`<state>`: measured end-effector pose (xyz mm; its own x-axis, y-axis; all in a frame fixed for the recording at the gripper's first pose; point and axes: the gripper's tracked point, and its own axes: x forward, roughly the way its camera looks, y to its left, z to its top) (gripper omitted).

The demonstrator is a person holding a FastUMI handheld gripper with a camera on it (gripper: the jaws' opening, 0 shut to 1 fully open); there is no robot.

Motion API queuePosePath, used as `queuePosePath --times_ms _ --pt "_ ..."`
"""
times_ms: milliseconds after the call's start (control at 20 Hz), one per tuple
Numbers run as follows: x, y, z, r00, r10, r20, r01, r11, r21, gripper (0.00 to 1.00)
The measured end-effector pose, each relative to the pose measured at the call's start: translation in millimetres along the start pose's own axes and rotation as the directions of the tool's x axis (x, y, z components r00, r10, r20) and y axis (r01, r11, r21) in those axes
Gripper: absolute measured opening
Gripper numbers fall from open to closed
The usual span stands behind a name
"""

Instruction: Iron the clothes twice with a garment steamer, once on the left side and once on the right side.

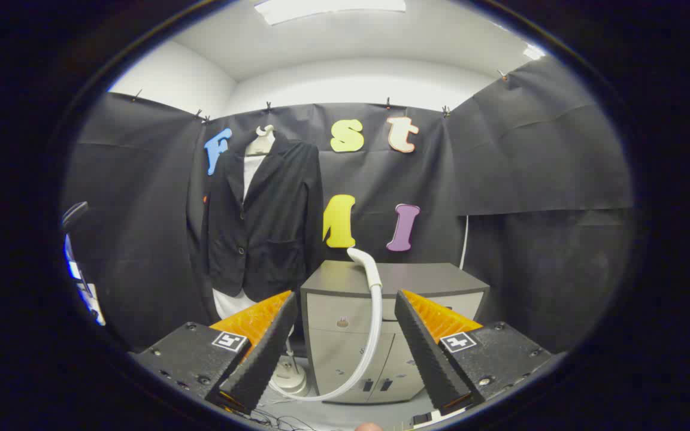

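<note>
My gripper (345,311) is spread wide, holding nothing. Beyond its fingers stands the cabinet (423,280). The steamer (365,263) rests on the cabinet's top, its hose (374,335) looping down the cabinet's front to what may be a base on the floor. The jacket (264,215) hangs left of the cabinet.

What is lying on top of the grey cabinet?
The white steamer head rests on the grey cabinet; its hose hangs down the front. The open fingers cover nothing on top.
</note>
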<state>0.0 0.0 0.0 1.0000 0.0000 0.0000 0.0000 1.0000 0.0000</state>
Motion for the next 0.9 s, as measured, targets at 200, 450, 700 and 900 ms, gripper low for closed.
queuePosePath --times_ms 200,450,700,900 --pt "6.9 -8.1 -7.5 1.000 -0.008 -0.029 0.009 1.000 0.025 1.00" --pt "11.8 -8.9 -12.3 0.999 -0.016 -0.044 0.017 0.999 0.029 1.00" --pt "14.6 -0.5 -12.2 0.999 0.002 -0.042 -0.001 1.000 0.023 1.00" --pt "14.7 7.0 -18.1 0.998 0.016 -0.058 -0.014 0.999 0.031 1.00"
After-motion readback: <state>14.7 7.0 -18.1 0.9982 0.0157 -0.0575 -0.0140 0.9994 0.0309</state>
